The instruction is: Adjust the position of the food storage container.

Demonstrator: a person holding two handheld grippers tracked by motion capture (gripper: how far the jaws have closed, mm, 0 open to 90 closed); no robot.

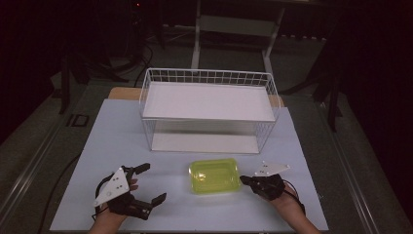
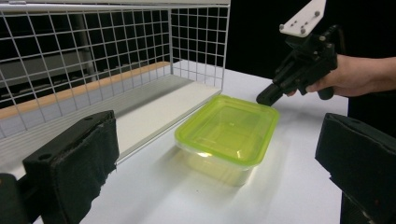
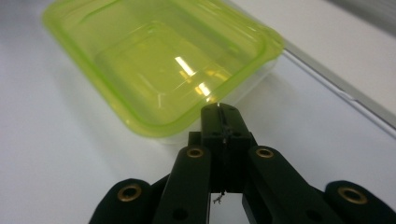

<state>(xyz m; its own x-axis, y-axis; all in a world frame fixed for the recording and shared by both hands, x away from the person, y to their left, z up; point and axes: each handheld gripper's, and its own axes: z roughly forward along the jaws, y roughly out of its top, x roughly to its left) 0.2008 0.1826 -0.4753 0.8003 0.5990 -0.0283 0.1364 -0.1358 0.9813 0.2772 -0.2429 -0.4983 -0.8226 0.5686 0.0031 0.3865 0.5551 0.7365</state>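
Lettering unreadable on green-lidded container beside wire basket.

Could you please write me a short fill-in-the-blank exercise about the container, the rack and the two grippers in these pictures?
1. The container has a lid coloured ____.
2. The left gripper has its jaws ____.
3. The right gripper, jaws pressed together, has its tip at the container's ____.
4. The wire rack stands ____ the container, seen from the person's side.

Missing words: yellow-green; open; rim; behind
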